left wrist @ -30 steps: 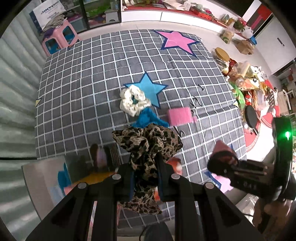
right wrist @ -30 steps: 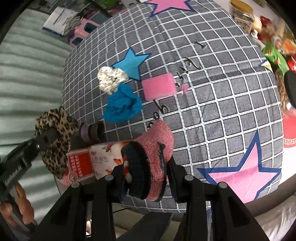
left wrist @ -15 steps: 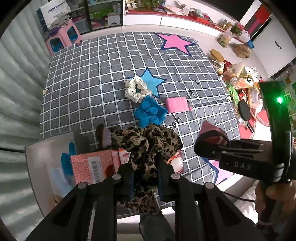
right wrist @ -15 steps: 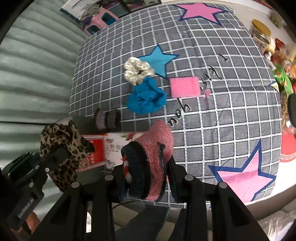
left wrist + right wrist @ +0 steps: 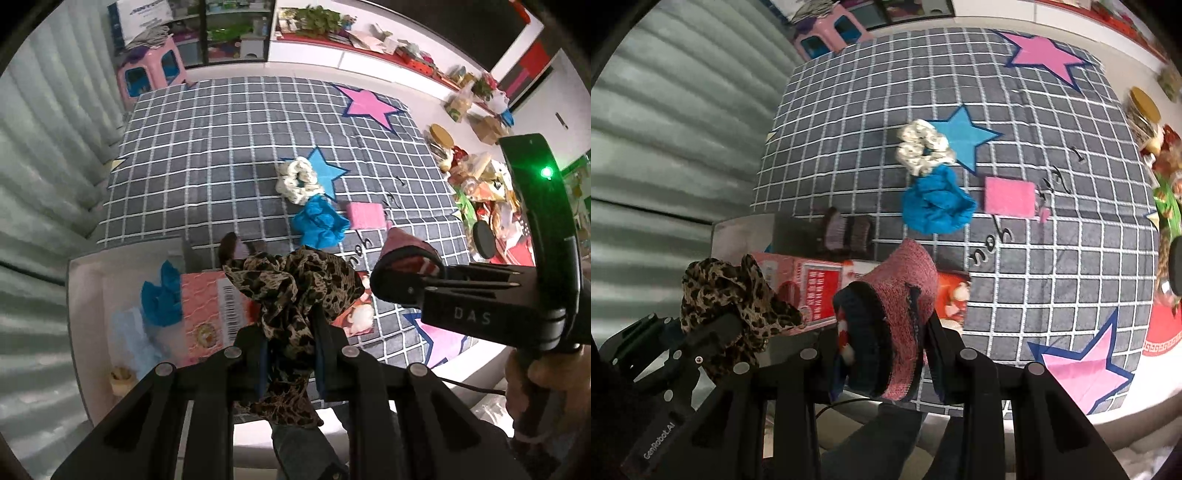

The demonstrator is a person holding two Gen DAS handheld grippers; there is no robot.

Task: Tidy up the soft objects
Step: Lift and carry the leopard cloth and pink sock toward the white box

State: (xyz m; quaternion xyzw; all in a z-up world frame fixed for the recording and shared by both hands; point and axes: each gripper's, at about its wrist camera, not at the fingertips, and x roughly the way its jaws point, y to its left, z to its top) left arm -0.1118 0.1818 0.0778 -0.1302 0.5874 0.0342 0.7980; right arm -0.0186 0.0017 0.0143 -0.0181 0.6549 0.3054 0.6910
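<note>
My left gripper [image 5: 290,332] is shut on a leopard-print scrunchie [image 5: 295,291], which bunches up above the fingers and hangs below them. My right gripper [image 5: 886,332] is shut on a red knit sock [image 5: 905,295] with a dark cuff. Both are held in the air over the near left corner of the grey checked mat [image 5: 229,155]. Each gripper shows in the other's view: the right gripper [image 5: 399,280] at right, the left gripper [image 5: 713,332] at lower left. On the mat lie a white scrunchie [image 5: 297,181], a blue scrunchie [image 5: 319,223], a pink sponge [image 5: 364,216] and a dark purple sock [image 5: 240,247].
A pink and red carton [image 5: 214,310] lies below the grippers, half on a white tray [image 5: 85,295] that holds blue and pale cloths [image 5: 162,295]. A pink stool [image 5: 151,70] stands beyond the mat. Clutter of jars and packets [image 5: 476,184] lines the right side. A ribbed wall runs along the left.
Both grippers have risen and drawn back toward the mat's near left corner with their loads still held. The carton and white tray have come into fuller view beneath them.
</note>
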